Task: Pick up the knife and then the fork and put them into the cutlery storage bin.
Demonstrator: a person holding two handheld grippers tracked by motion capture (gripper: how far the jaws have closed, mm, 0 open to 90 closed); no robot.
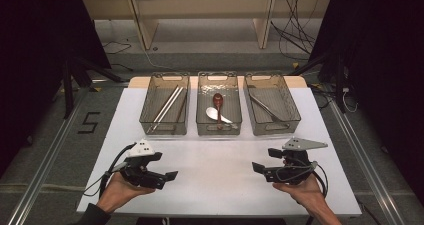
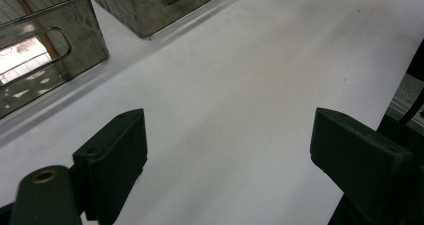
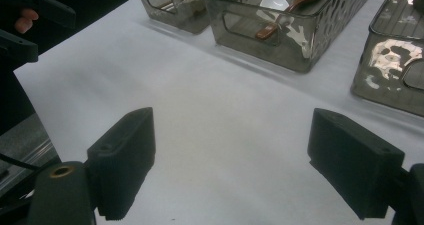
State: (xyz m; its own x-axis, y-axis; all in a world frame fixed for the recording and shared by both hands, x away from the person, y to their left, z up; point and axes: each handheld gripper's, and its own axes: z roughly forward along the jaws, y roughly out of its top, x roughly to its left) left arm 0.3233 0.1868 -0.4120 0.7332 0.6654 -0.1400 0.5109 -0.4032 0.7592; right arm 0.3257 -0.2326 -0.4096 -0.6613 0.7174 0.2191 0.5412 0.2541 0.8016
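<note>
Both grippers' jaws wide apart, empty, above bare white table (image 1: 220, 180); three bins (image 1: 219, 110) well beyond.

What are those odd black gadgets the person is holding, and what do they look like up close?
Each hand holds a black tool. The left gripper and right gripper each end in two blocky black fingers and carry a grey three-cornered plate on top. Black cables trail from them. A dark sleeve shows at the left wrist.

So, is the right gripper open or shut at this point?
Open. In the right gripper view, the right gripper has its two black jaws wide apart with bare white table between them, holding nothing.
</note>
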